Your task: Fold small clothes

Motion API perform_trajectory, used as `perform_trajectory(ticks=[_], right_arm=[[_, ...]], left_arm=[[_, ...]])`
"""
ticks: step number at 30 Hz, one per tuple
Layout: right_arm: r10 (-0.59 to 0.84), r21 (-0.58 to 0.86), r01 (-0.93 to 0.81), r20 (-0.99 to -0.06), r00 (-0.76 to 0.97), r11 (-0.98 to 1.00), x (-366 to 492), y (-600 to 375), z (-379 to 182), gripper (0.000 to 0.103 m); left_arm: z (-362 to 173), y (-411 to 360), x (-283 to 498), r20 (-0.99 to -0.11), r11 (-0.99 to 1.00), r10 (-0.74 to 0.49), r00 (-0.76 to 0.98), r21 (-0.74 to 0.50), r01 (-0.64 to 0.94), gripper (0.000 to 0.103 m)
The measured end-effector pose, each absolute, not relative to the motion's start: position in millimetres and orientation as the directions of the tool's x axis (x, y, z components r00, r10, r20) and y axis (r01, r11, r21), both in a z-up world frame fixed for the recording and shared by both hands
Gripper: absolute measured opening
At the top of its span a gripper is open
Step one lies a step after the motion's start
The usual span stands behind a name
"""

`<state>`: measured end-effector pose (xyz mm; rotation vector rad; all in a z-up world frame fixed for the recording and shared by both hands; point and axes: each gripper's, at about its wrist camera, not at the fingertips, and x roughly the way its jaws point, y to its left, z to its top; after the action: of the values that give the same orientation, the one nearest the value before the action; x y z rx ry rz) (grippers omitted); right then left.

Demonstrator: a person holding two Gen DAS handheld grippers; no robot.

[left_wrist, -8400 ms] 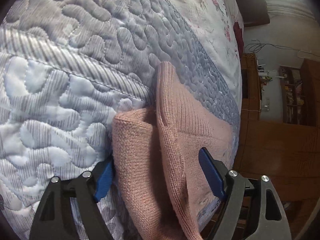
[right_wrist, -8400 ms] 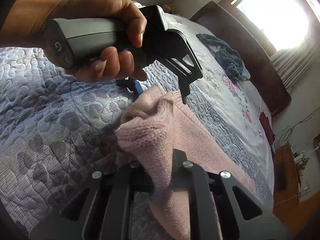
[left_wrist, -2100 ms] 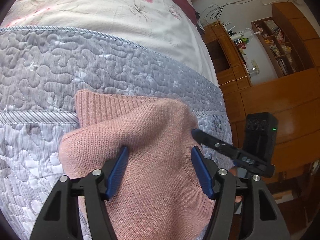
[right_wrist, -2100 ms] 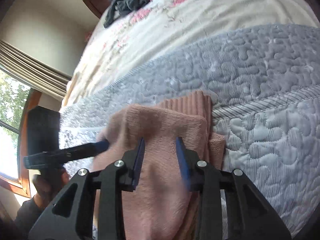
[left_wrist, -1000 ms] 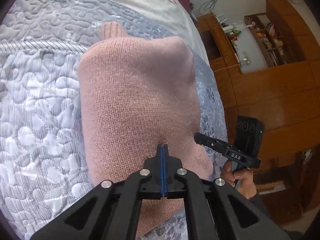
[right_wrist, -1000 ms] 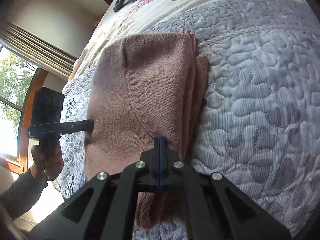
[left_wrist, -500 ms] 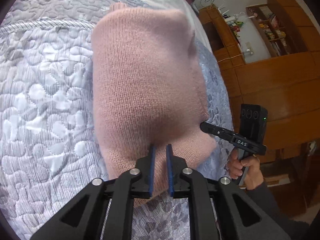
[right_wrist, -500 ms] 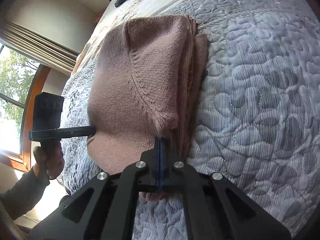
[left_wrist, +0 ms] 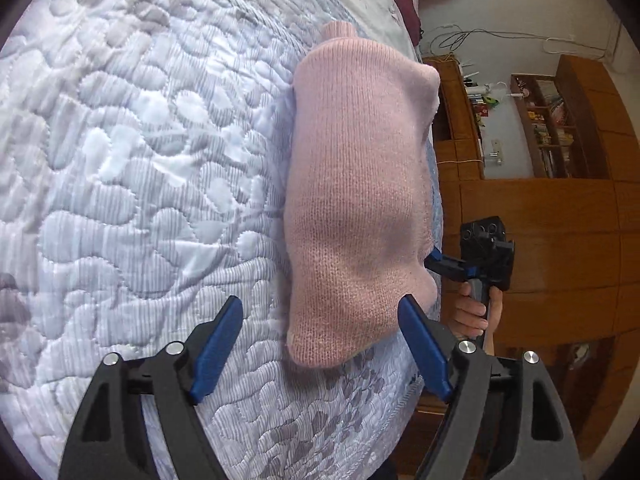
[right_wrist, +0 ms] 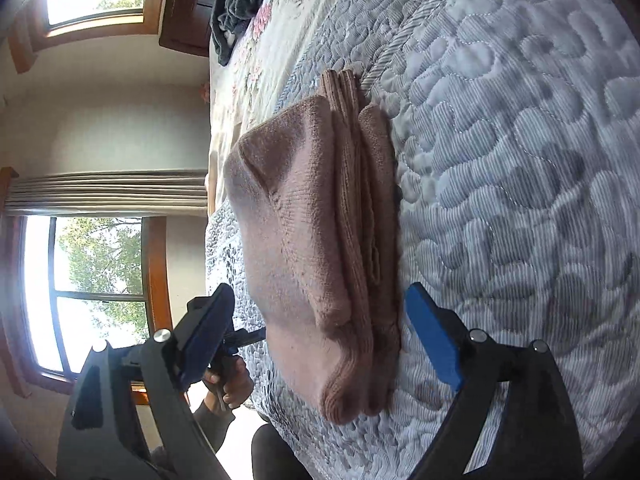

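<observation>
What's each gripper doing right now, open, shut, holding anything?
Left gripper: open, holding nothing; the folded pink sweater lies ahead of it on the quilt.
Right gripper: open, holding nothing, at the sweater's near end.

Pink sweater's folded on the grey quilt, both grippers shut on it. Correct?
Not quite. The pink sweater does lie folded on the grey quilt, but neither gripper is shut on it. The left wrist view shows the left gripper with jaws wide open, and the right wrist view shows the right gripper open too, pads clear of the fabric.
</observation>
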<state>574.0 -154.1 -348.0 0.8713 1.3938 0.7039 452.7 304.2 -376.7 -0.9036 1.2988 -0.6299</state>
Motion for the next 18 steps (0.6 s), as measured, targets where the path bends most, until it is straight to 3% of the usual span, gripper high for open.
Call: perform_trajectory(ticks=[9,18], right_arm=[[0.838,0.837,0.074,-0.545,0.024,0.542,640.2,-124.7,-369.9,0.086],[0.853,0.853,0.022,-0.521,-0.003,0.521,658.7,-95.5,-373.4,0.088]], left_arm=[[-396.0,280.5,476.3,-0.412,0.404,-0.893,0.183,-0.911,-0.081,0.080],[-394.1,245.7,484.5,-0.369,0.368,-0.922,0.118,-0.929,-0.031,0.080]])
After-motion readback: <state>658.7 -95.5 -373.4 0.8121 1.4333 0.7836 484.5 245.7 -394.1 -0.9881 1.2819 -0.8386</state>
